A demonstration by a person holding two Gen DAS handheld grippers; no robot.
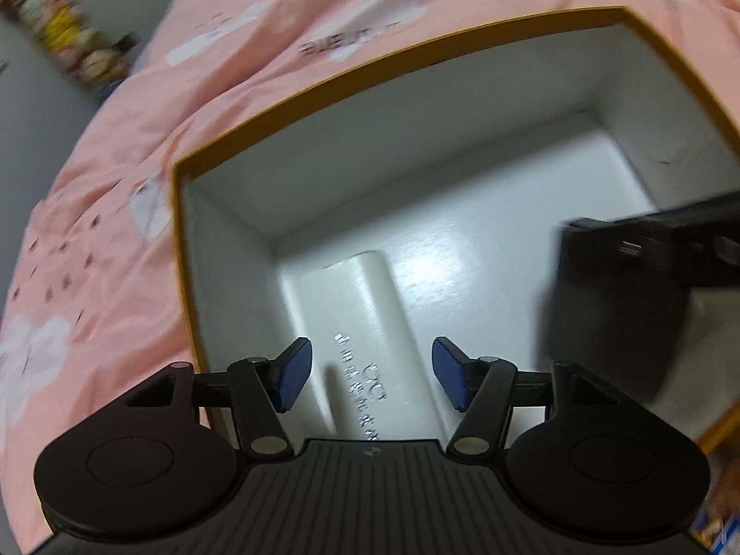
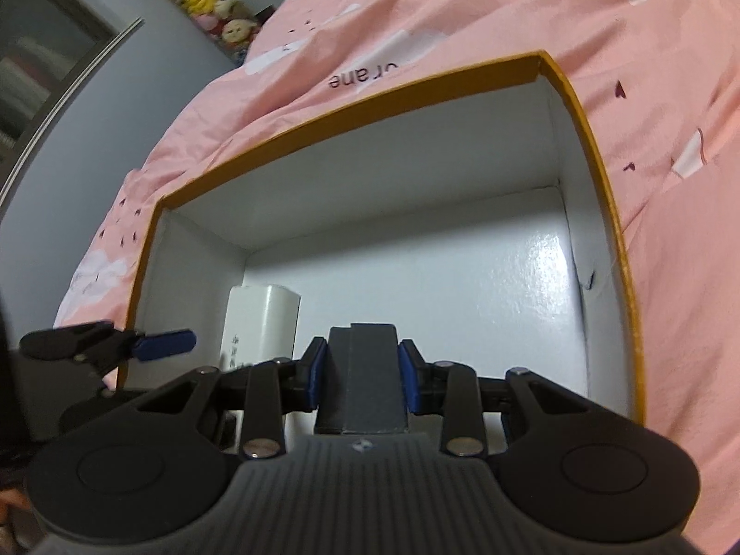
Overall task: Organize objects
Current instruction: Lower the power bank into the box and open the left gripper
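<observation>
The right tool clamps a dark box over the open orange-rimmed carton on the pink bed. The left tool hangs spread apart above a white box lying inside the carton.

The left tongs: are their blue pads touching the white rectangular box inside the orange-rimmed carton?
Apart. The left wrist view shows the left tongs open, with carton floor visible between each pad and the white rectangular box.

Left claw hangs with its jaws spread wide; right claw is clamped tight.
</observation>
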